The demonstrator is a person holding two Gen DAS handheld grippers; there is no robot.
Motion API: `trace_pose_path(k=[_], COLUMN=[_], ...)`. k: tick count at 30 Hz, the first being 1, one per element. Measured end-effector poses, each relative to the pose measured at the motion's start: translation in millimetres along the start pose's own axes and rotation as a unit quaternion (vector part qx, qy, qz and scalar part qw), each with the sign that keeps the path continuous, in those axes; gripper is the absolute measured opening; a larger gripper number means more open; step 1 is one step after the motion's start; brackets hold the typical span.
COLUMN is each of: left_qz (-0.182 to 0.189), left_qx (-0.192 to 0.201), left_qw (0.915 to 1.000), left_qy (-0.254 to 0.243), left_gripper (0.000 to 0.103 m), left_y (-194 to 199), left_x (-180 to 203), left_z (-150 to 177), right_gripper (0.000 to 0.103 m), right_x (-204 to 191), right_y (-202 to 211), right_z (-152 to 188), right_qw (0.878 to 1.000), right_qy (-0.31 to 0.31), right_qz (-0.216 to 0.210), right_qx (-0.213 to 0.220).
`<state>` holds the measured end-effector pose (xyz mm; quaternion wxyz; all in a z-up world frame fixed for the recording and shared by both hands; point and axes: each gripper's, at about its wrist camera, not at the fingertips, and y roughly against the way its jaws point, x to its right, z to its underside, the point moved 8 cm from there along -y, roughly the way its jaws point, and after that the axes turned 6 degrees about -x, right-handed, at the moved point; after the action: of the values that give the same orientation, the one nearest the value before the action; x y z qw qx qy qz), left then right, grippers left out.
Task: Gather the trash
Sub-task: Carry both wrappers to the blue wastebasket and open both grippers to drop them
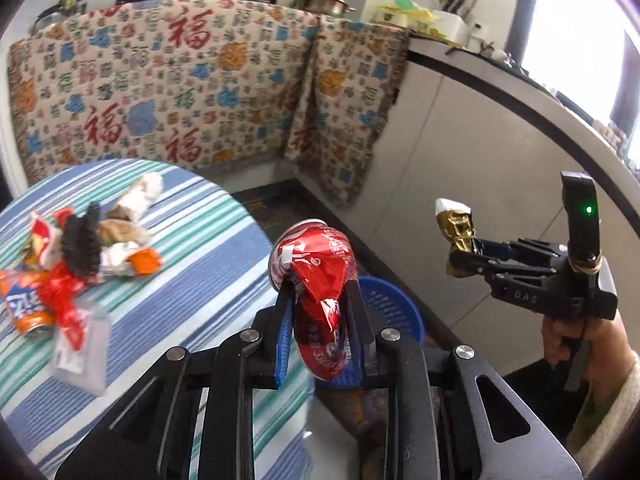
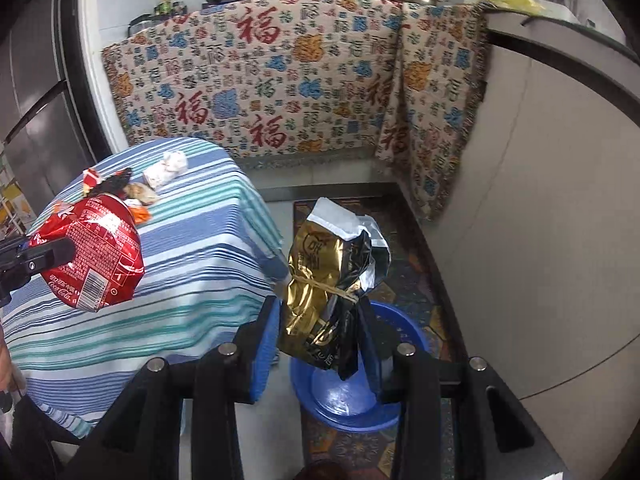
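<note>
My left gripper [image 1: 318,284] is shut on a crushed red Coca-Cola can [image 1: 316,280], held in the air past the table edge; the can also shows at the left of the right wrist view [image 2: 96,256]. My right gripper [image 2: 320,304] is shut on a crumpled gold and black wrapper [image 2: 328,292], held above a blue basket [image 2: 340,400] on the floor. In the left wrist view the right gripper [image 1: 460,256] holds the wrapper [image 1: 458,226] at the right, and the basket [image 1: 392,308] sits below the can. A pile of trash [image 1: 80,248] lies on the striped table [image 1: 192,280].
The pile holds an orange can [image 1: 24,308], a clear wrapper [image 1: 80,356] and crumpled white paper [image 1: 140,196]. A patterned cloth [image 1: 200,80] hangs over the counter behind. A white cabinet wall [image 2: 540,240] stands close on the right. A patterned mat [image 2: 408,280] covers the floor.
</note>
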<state>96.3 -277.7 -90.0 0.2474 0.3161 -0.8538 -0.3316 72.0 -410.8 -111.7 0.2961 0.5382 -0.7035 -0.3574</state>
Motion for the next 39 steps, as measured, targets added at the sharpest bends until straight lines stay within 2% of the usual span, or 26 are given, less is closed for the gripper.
trace_pose_path(k=[6,11,16,29,30,33,34,39], left_qz=[0.022,0.035,0.042,0.04,0.043,0.045,0.045,0.053], left_qx=[-0.033,-0.054,-0.076,-0.114,-0.114,-0.112,-0.107,-0.102], left_qw=[0.9986,0.9972,0.9959,0.9922,0.992,0.9921,0.9926,0.9929], left_qy=[-0.035,-0.038,-0.028,-0.031,-0.031,-0.035,-0.036,-0.03], left_gripper=[0.024,0.024,0.024,0.025,0.027,0.06,0.064,0.065], left_y=[-68.6,-112.6,-146.4,-204.4,-206.7,-212.9,-212.7,-207.3], left_x=[59.9,84.7,95.2,94.7,94.7,95.8,96.6,93.4], left_z=[-6.7,-12.9,-19.0,-17.2,-16.9,-19.5,-20.1,-22.9], right_gripper=[0.038,0.038,0.038,0.041,0.041,0.057,0.058,0.058], right_x=[58.4,83.5,98.0,108.9,108.7,107.0,107.0,111.2], right_y=[-31.7,-48.8,-69.9,-96.4,-97.9,-101.6,-101.7,-98.8], right_z=[16.8,29.7,40.8,46.4,46.1,46.1,45.5,42.3], right_qw=[0.999,0.997,0.995,0.995,0.995,0.995,0.995,0.996], right_qy=[-0.032,-0.062,-0.066,-0.06,-0.058,-0.054,-0.053,-0.063], right_qz=[0.003,-0.011,-0.018,-0.022,-0.022,-0.025,-0.025,-0.019], right_qx=[-0.031,-0.039,-0.067,-0.077,-0.077,-0.077,-0.076,-0.066])
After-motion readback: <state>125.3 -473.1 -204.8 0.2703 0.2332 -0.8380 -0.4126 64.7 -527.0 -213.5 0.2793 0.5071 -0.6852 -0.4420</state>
